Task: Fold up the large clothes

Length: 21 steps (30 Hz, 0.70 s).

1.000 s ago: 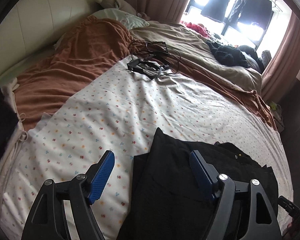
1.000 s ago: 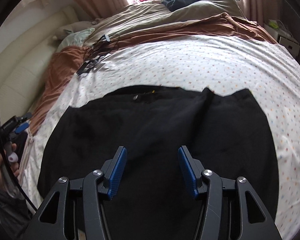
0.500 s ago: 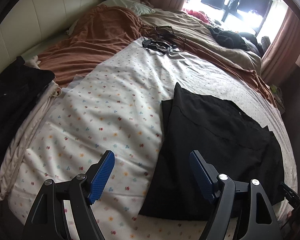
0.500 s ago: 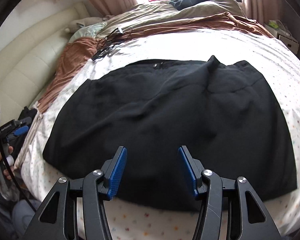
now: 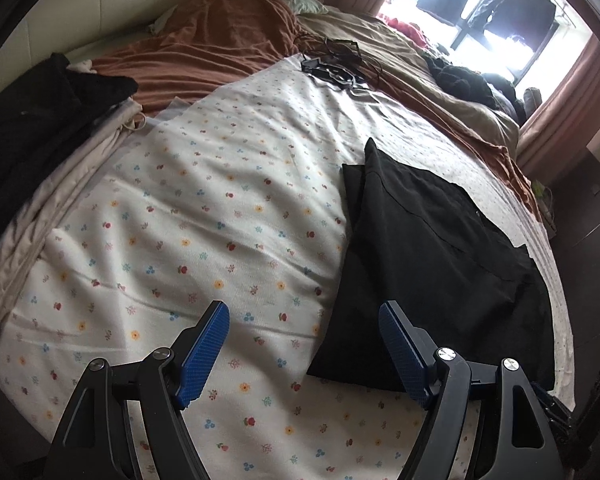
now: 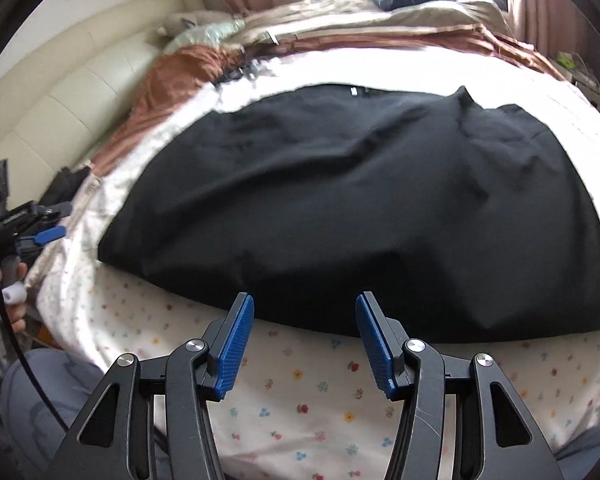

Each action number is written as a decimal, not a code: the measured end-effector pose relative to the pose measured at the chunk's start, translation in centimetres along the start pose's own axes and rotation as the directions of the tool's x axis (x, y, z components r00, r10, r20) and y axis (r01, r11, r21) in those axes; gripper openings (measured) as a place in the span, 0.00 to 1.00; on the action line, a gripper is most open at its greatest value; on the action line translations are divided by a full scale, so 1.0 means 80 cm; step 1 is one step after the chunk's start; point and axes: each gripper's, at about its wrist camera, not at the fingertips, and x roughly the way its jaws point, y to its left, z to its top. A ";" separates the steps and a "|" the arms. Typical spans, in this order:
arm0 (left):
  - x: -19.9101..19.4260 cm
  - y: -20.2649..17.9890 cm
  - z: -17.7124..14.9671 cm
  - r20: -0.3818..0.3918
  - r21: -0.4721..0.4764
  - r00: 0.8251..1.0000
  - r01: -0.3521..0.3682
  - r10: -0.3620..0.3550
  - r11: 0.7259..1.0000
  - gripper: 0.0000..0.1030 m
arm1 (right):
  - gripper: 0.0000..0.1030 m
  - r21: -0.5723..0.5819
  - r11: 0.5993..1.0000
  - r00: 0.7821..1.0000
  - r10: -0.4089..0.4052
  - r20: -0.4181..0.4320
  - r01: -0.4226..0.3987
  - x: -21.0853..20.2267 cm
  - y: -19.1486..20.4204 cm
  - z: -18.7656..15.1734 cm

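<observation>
Both claws are empty right now. The right claw (image 6: 304, 344), blue ribbed pads on black arms, sits spread wide just short of the near hem of the big black fabric garment (image 6: 360, 208), not touching it. The left claw (image 5: 304, 352) is also spread wide, hovering over the white bedsheet with little coloured flower prints (image 5: 204, 216), with the garment's left edge just beside its right finger.

The garment lies spread flat on the bed, near hem toward the person, what looks like a waistband with a small clasp on the far side. A few soft wrinkles, nothing bunched.

So this looks like the bit between laying it flat and the first fold: no fold is visible yet. The next move probably calls for each claw to drop onto an edge or corner, pinch the cloth, then carry it over. Thin fabric on a soft sheet, so the pinch could easily grab sheet too.

Further out: rust-brown blanket (image 5: 220, 52), a tangle of black cables (image 5: 336, 64), a stack of dark and cream clothes (image 5: 40, 120) at the left.
</observation>
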 end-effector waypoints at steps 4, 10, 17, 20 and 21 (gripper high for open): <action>0.026 0.006 -0.013 -0.041 -0.024 0.998 0.045 -0.046 0.999 0.76 | 0.52 0.023 0.998 0.997 -0.048 -0.055 0.050 0.033 -0.006 0.011; 0.056 0.000 -0.018 -0.088 -0.045 0.989 0.119 -0.122 0.992 0.76 | 0.52 -0.005 0.995 0.991 -0.104 -0.086 0.104 0.063 -0.006 0.043; 0.063 -0.001 -0.017 -0.096 -0.050 0.983 0.153 -0.157 0.987 0.76 | 0.45 0.001 0.990 0.982 -0.137 -0.126 0.139 0.108 -0.030 0.101; 0.063 0.004 -0.016 -0.092 -0.071 0.980 0.167 -0.174 0.983 0.76 | 0.36 -0.001 0.989 0.980 -0.149 -0.131 0.150 0.125 -0.041 0.127; 0.063 0.005 -0.016 -0.093 -0.075 0.980 0.169 -0.176 0.983 0.76 | 0.34 0.005 0.988 0.980 -0.149 -0.135 0.151 0.131 -0.044 0.136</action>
